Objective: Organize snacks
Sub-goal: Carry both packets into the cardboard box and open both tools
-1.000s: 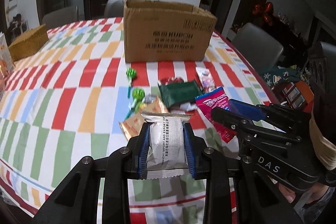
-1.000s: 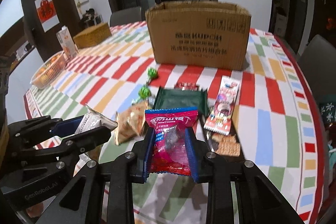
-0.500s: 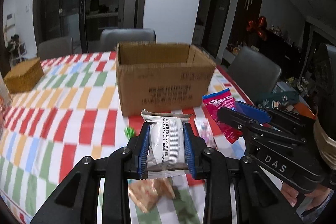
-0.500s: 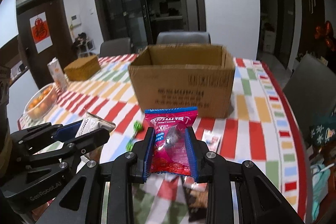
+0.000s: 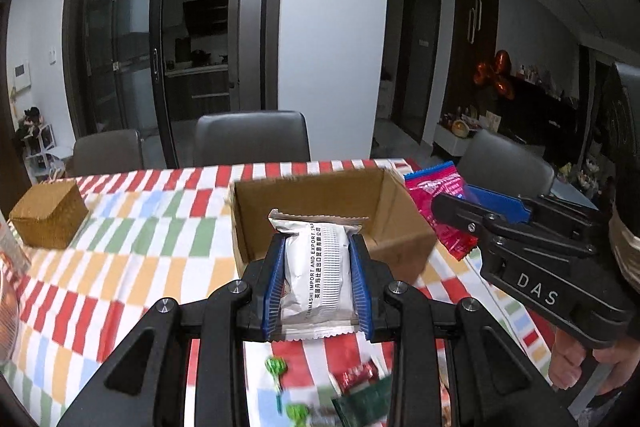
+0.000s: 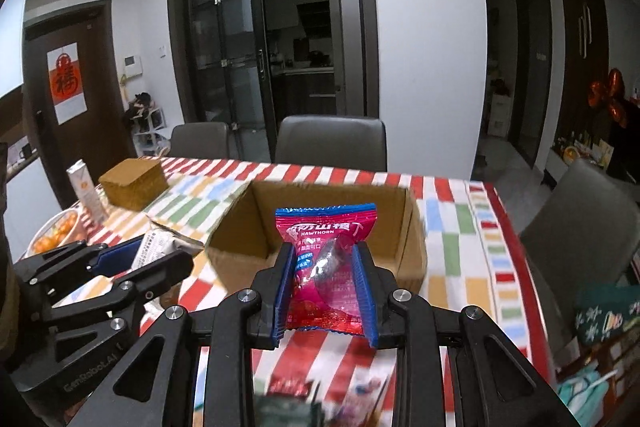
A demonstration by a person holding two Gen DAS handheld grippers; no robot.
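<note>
My left gripper (image 5: 318, 247) is shut on a white snack packet (image 5: 316, 275) and holds it above the table, just before the near wall of the open cardboard box (image 5: 400, 251). My right gripper (image 6: 325, 253) is shut on a pink hawthorn snack packet (image 6: 326, 267), also raised in front of the box (image 6: 412, 251). The box looks empty inside. In the left wrist view the right gripper (image 5: 448, 205) with the pink packet (image 5: 436, 187) sits at the box's right side. In the right wrist view the left gripper (image 6: 160, 255) sits left of the box.
Loose snacks lie on the striped tablecloth (image 5: 120, 267) below the grippers: green lollipops (image 5: 276, 367), a dark green packet (image 5: 364, 403). A woven box (image 5: 48, 215), a juice carton (image 6: 86, 191) and a fruit bowl (image 6: 56, 235) stand at the left. Grey chairs (image 5: 252, 139) ring the table.
Both grippers have risen and moved forward toward the box with their packets still held. The box's open top now shows from above and the loose snacks have dropped to the bottom edge.
</note>
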